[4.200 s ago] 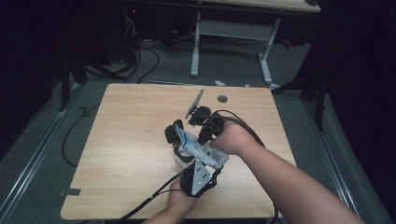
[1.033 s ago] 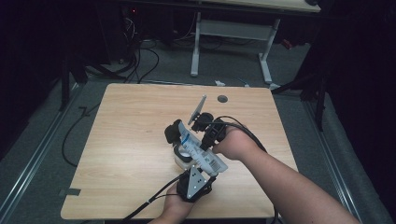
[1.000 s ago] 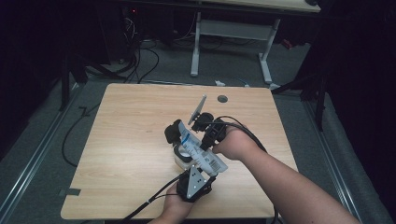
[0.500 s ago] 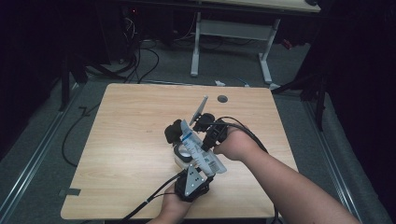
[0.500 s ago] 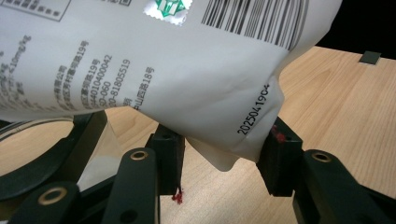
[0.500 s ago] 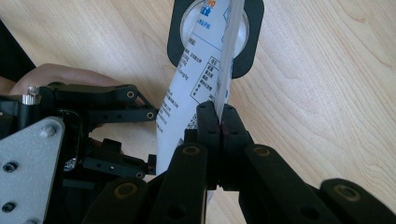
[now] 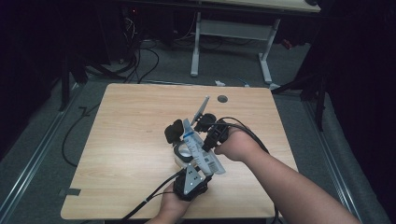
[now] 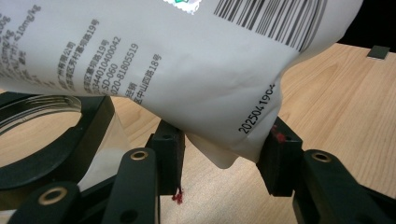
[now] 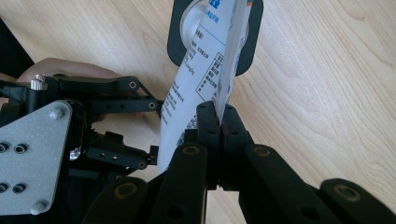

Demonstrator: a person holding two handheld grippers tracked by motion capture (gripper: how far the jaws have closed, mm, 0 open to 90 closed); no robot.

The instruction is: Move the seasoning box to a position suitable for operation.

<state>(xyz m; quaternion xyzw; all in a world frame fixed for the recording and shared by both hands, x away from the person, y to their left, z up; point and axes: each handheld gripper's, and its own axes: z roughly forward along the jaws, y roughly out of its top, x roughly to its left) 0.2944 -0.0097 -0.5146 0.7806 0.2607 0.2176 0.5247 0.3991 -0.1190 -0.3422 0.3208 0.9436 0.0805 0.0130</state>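
A white printed pouch (image 7: 201, 154) with a barcode hangs tilted over a glass jar (image 7: 183, 152) that wears a black collar (image 7: 173, 132). My right gripper (image 7: 200, 132) is shut on the pouch's thin edge (image 9: 223, 88), and the pouch's far end reaches into the collar's round hole (image 9: 252, 32). My left gripper (image 7: 201, 171) comes in from the table's front edge, its pads pressed on either side of the pouch's lower corner (image 8: 233, 140). The jar's rim (image 8: 32, 100) and collar (image 8: 95, 121) lie to the left of the left gripper (image 8: 222, 154). The left gripper (image 9: 156, 133) is also seen beside the pouch.
The wooden table (image 7: 130, 121) has a small dark round hole (image 7: 222, 98) near its far edge. Cables trail off the front edge (image 7: 149, 198). Behind the table stand a white table frame (image 7: 229, 32) and loose floor cables (image 7: 140, 60).
The right gripper and the pouch's upper end have shifted slightly away from the person. The left gripper has stayed near the front edge, holding the lower corner.
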